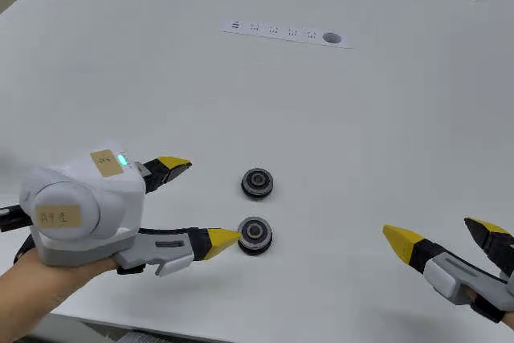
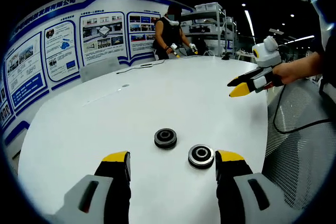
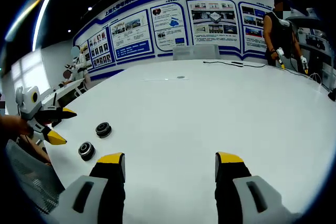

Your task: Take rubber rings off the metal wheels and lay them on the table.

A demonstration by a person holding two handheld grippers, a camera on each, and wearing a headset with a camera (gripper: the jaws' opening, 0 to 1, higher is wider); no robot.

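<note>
My left gripper (image 1: 207,200) has its jaws spread wide and holds nothing; one yellow tip is just beside the nearer wheel (image 1: 254,234). The farther wheel (image 1: 257,183) lies near it, not touching. Both wheels lie flat on the white table (image 1: 361,118), each with a black rubber ring (image 1: 268,236) around a silver metal hub. My right gripper (image 1: 432,229) is spread too, empty, well apart from the wheels.
</note>
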